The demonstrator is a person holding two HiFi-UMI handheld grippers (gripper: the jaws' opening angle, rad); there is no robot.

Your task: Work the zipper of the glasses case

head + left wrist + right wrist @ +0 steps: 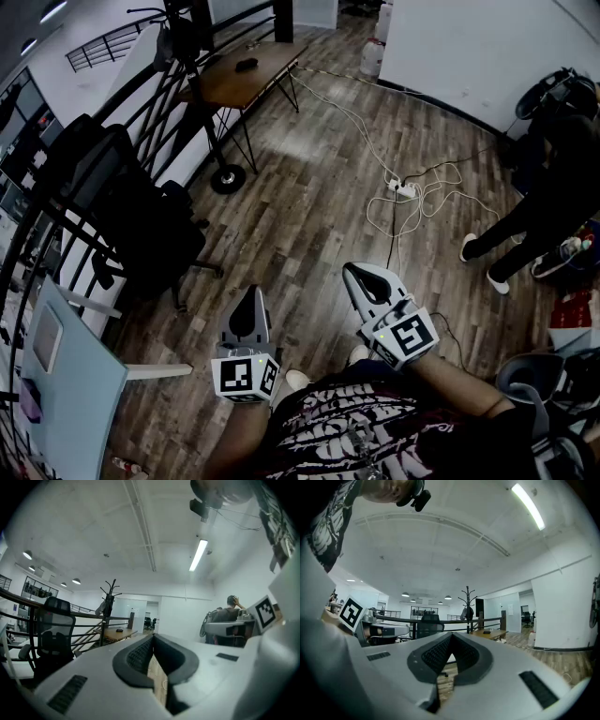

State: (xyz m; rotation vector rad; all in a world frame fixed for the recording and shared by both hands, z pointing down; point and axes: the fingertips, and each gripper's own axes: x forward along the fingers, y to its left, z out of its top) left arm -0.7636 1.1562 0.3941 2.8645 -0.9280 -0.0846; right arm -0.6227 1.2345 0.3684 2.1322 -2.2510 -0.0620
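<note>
No glasses case shows in any view. In the head view my left gripper [250, 298] is held low in front of the person's body, jaws together and empty, pointing out over the wooden floor. My right gripper [358, 274] is beside it at the right, also shut with nothing between its jaws. In the left gripper view the left gripper [152, 639] points level across the room, its dark pads meeting at the tips. The right gripper [451, 638] in its own view does the same, pads closed on nothing.
A black office chair [141, 216] and a railing [56, 187] stand at the left, with a light blue table [66, 394] below them. A wooden desk [248, 70] is at the back. Cables and a power strip [405, 189] lie on the floor. A person [534, 197] stands at the right.
</note>
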